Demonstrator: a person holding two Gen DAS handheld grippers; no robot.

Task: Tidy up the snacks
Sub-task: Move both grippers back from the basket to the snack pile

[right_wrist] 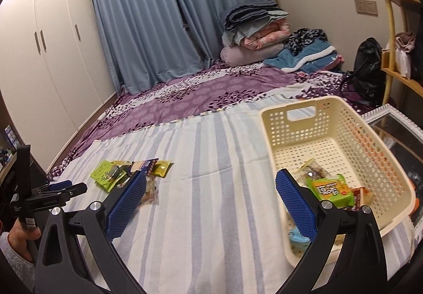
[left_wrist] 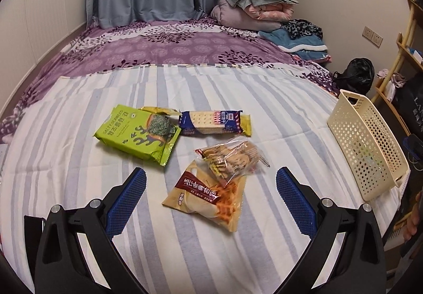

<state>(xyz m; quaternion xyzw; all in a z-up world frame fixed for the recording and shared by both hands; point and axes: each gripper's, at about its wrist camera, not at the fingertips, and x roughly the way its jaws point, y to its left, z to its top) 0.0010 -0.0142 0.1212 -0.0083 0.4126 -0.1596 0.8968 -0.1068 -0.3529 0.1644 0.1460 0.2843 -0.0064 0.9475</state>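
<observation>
Several snack packs lie on the striped sheet: a green seaweed pack (left_wrist: 137,133), a blue cracker pack (left_wrist: 211,122), a clear bag of biscuits (left_wrist: 232,159) and a tan bread pack (left_wrist: 208,196). My left gripper (left_wrist: 210,199) is open and empty, hovering over the tan pack. The cream basket (right_wrist: 394,162) stands at the right and holds a green snack pack (right_wrist: 331,191) and other packs. My right gripper (right_wrist: 210,201) is open and empty at the basket's left edge. The basket also shows in the left wrist view (left_wrist: 370,146). The left gripper shows in the right wrist view (right_wrist: 56,192).
Folded quilts (left_wrist: 253,6) and clothes (left_wrist: 301,35) are piled at the far end of the bed. A white wardrobe (right_wrist: 45,56) stands left, a wooden shelf (right_wrist: 396,37) and black bag (right_wrist: 368,72) right. A framed glass panel (right_wrist: 391,122) lies beyond the basket.
</observation>
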